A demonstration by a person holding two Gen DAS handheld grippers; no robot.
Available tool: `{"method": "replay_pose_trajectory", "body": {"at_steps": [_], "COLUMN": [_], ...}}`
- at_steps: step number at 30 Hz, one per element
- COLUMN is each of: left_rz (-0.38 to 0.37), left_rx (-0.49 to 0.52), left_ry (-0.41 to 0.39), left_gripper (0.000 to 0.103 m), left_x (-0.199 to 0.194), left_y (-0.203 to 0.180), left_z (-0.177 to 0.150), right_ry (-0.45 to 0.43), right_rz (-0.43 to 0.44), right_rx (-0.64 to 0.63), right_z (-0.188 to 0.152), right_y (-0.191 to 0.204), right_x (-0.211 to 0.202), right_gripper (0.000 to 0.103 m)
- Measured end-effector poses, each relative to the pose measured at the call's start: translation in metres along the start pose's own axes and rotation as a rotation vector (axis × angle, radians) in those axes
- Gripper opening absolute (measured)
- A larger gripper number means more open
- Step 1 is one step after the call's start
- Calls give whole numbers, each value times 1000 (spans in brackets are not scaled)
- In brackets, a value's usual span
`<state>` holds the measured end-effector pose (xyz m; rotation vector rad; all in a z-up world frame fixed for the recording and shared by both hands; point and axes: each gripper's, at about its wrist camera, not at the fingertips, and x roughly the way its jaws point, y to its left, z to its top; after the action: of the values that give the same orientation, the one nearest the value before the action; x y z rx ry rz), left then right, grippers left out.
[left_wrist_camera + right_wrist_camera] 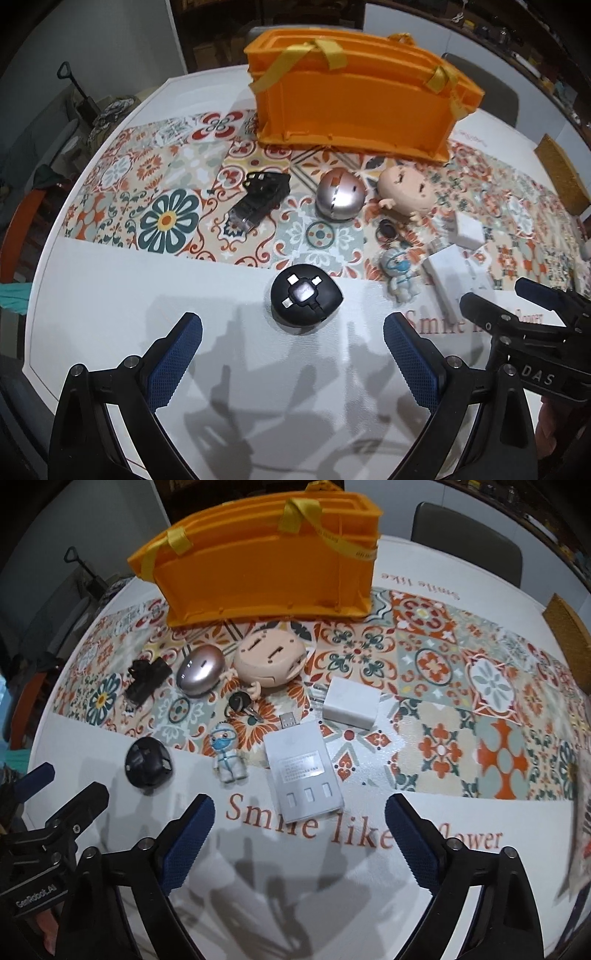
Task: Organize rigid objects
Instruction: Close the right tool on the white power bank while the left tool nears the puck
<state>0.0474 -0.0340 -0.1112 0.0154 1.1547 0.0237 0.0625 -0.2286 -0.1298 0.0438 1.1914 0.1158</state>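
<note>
Left wrist view: the left tool (293, 332) hangs over the white surface (110, 295) with its blue pads spread wide and nothing between them. Straight ahead sits a black round gadget (306, 297), just beyond the fingertips and untouched. Further back stands the orange bin (351, 107), with a silver egg-shaped case (340, 198) and a doll head (406, 194) in front of it. The right tool (517, 299) shows at the right edge.

Right wrist view: the right tool (300, 821) is released too, empty. A flat white charger (304, 770) lies just ahead of its tips, a white cube (351, 701) beyond, a small figurine (229, 753) beside it.

This looks like the approach, nothing collected yet. Next: each tool must drop around its target, centre the pads, then clamp squarely. The rounded gadget may roll.
</note>
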Motion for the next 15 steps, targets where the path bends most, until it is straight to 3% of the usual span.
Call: {"method": "replay_pose_trajectory", "body": {"at_steps": [15], "left_rz": [19], "left_rx": [12], "left_ry": [61], "left_gripper": [100], "left_x": [33], "left_y": [-12], "left_z": [4], "right_ry": [48], "right_rz": [2], "right_rx": [-50], "right_z": [9], "right_y": [0], "right_x": [52], "right_gripper": [71]}}
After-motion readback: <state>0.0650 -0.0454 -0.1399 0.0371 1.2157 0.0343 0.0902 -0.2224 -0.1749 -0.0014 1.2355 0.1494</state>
